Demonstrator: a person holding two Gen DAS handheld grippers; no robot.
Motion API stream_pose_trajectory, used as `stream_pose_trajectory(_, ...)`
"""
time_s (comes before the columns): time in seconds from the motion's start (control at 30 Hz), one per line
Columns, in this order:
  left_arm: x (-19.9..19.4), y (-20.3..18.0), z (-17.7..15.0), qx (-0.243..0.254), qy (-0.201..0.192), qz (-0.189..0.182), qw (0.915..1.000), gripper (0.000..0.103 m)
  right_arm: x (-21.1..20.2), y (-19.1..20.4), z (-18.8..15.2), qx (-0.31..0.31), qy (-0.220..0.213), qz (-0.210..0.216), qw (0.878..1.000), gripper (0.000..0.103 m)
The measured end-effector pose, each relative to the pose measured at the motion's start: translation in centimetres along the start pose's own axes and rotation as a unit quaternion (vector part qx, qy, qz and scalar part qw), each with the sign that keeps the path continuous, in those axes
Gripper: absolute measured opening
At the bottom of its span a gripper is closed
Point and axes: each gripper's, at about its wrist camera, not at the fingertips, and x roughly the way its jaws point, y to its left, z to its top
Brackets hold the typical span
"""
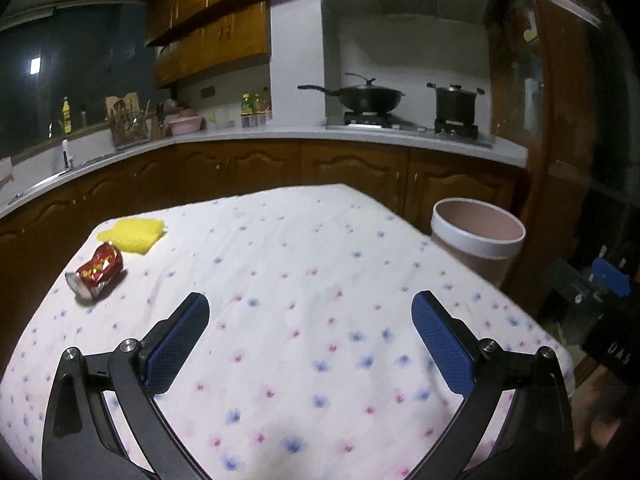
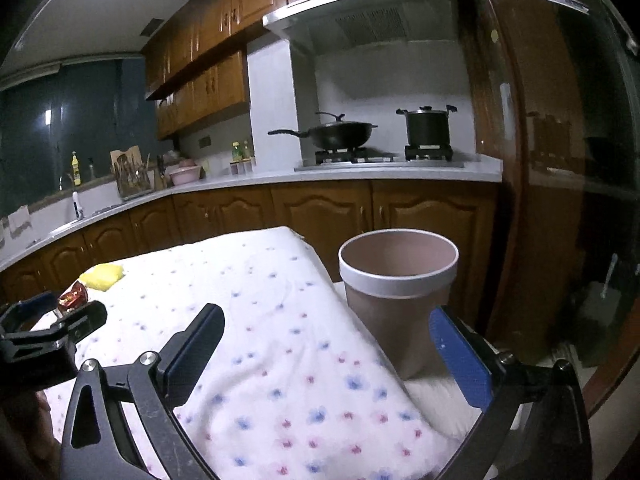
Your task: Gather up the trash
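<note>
A crushed red can (image 1: 97, 270) lies on the floral tablecloth (image 1: 304, 288) at the far left, with a yellow sponge (image 1: 132, 234) just behind it. A pink bin with a white rim (image 1: 477, 240) stands beside the table's right edge. My left gripper (image 1: 310, 308) is open and empty over the middle of the table, well right of the can. My right gripper (image 2: 328, 320) is open and empty near the table's right edge, with the bin (image 2: 398, 280) just ahead. The can (image 2: 73, 296) and sponge (image 2: 102, 276) show far left, partly hidden behind the left gripper (image 2: 56, 326).
A kitchen counter (image 1: 280, 132) with wooden cabinets runs behind the table. A wok (image 1: 368, 98) and a pot (image 1: 454, 104) sit on the stove. A wooden door frame (image 1: 516, 120) stands at the right, behind the bin.
</note>
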Motion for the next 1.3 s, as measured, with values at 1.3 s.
stream_pose_trajectory(1.3, -2.4, 0.4, -2.2, -0.002, -0.014, 0.028, 0.9995, 0.103, -1.0, 0.8, -1.9, 0.002, 0.001, 0.029, 1.0, 0.103)
